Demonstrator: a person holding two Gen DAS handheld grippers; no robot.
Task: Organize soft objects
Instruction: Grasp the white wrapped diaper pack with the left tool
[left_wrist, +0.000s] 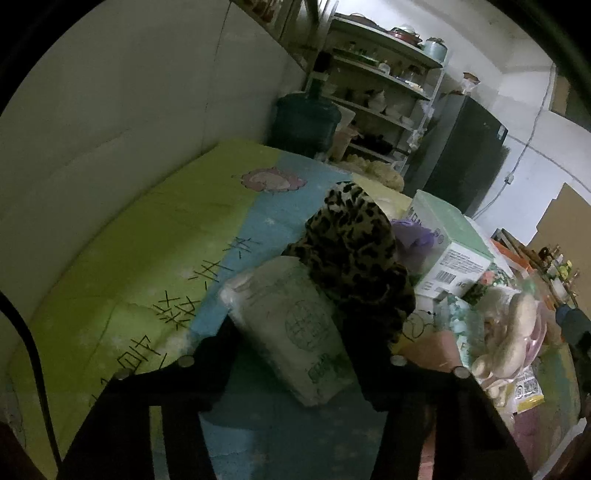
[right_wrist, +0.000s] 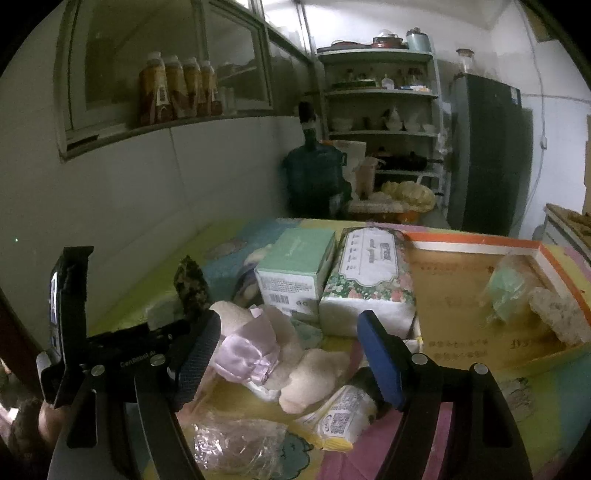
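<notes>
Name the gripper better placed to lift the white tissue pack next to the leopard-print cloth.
Left. The left gripper already has the white tissue pack between its fingers, beside the leopard-print cloth. The right gripper stands open over the plush toy, farther away.

Left claw (left_wrist: 291, 354) around tissue pack (left_wrist: 295, 328)

The worktop (left_wrist: 110, 258) lies bare on its green side toward the wall (left_wrist: 110, 129). The leopard-print cloth (left_wrist: 354, 251), green box (left_wrist: 450, 236) and plush toy (left_wrist: 509, 332) crowd the other side, seemingly leaving no gap.
</notes>
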